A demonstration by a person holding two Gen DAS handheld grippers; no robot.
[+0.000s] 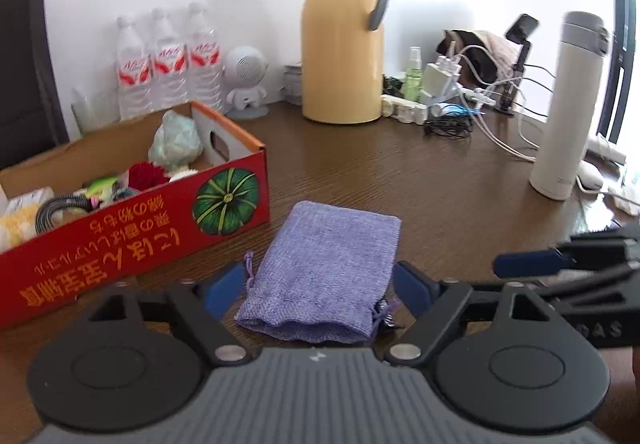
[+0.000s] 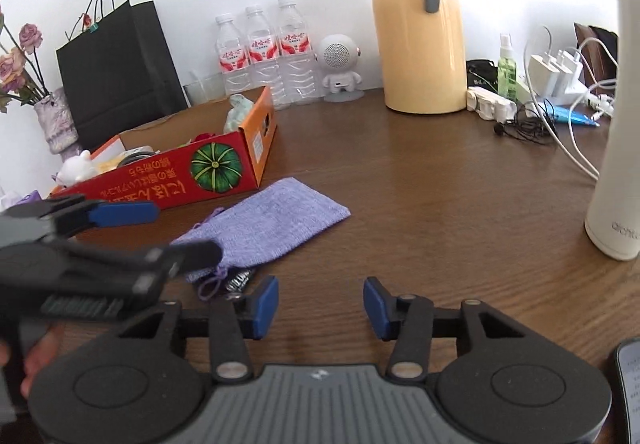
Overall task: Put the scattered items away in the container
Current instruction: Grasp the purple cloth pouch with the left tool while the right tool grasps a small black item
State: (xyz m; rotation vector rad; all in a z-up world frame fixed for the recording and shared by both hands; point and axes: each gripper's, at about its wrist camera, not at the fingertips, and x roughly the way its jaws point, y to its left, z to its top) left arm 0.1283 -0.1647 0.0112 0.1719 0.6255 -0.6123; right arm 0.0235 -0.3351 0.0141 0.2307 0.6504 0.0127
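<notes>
We see the purple pouch (image 1: 326,272) lying flat on the brown table (image 1: 460,184), just beside the red box (image 1: 132,240). Our left gripper (image 1: 320,286) straddles its drawstring end, the 2 blue pads parted and not pressing it. Our right gripper (image 2: 321,306) stands released over bare wood, right of the pouch.

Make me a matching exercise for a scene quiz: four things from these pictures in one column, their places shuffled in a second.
1. purple drawstring pouch
2. red ball
3. yellow thermos jug
4. water bottles

a. against the wall, beside the robot-shaped speaker
b. inside the red cardboard box
c. between the left gripper fingers
d. upright at the table's back, beside the power strip

Pairs: 1-c, 2-b, 3-d, 4-a
</notes>
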